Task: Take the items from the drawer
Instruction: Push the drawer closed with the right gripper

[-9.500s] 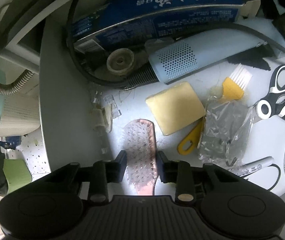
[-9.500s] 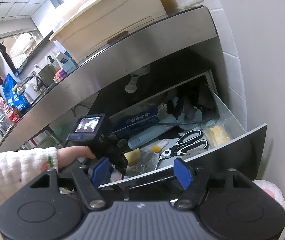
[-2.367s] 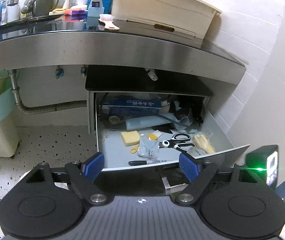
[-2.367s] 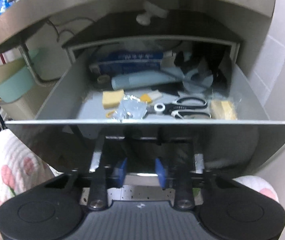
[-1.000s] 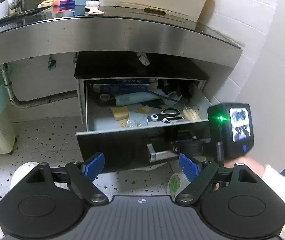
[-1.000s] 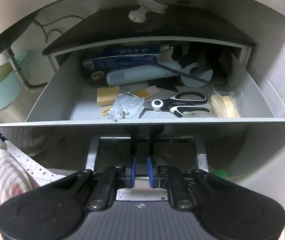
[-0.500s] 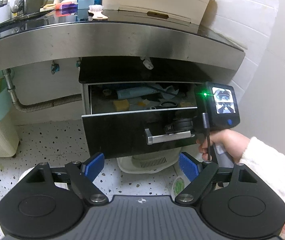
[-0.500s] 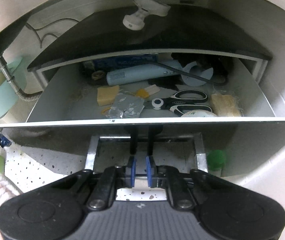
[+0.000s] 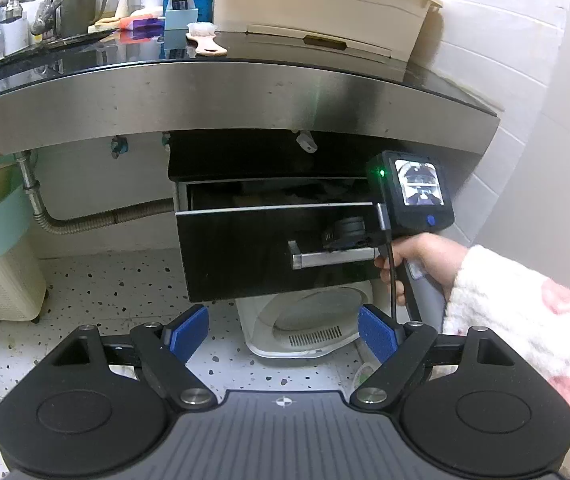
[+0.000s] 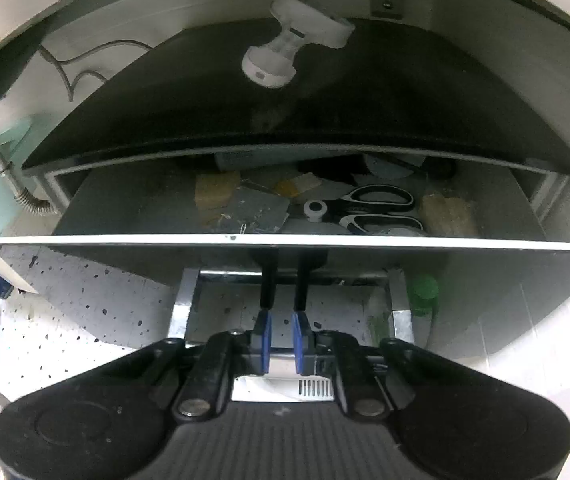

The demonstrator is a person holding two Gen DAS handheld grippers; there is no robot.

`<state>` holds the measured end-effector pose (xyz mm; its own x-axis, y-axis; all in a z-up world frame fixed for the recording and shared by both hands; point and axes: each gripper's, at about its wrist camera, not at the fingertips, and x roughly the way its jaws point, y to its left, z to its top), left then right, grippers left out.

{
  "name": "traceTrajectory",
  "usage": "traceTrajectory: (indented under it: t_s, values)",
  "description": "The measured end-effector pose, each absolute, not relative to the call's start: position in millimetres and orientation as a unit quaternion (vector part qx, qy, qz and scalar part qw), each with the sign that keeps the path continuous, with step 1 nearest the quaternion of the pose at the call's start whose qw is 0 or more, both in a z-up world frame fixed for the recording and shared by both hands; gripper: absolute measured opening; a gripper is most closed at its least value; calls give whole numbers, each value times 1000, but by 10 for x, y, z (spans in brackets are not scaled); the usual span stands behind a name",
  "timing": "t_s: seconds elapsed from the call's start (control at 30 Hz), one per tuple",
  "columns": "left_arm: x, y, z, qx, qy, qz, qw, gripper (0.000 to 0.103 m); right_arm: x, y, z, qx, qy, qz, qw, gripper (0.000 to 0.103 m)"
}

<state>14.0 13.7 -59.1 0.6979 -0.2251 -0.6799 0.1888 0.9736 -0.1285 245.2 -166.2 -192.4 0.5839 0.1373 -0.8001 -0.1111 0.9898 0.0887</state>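
Drawer (image 9: 269,248) sat only slightly open under the steel counter (image 9: 225,92), at 12 o'clock from the left gripper (image 9: 283,334), whose blue pads were spread wide and held nothing. Right gripper (image 10: 281,340) was nearly closed on the metal handle (image 9: 333,257). Scissors (image 10: 369,206) and a yellow sponge (image 10: 215,190) lay inside.

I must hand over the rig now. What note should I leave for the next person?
Left gripper: open, holding nothing, back from the drawer.
Right gripper: shut on the drawer handle.
Drawer: only a little open. Inside are scissors, a yellow sponge and a plastic bag.
Done: a brush lies on the counter.
Left: release the handle once the drawer is shut.
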Motion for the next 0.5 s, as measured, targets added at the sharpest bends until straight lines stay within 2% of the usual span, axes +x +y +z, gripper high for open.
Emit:
traceTrajectory:
  t_s: [0.5]
  values:
    - [145,150,-660,-23,381,-106,918,82,2746,-1698,-1944,24,444,79,892,9]
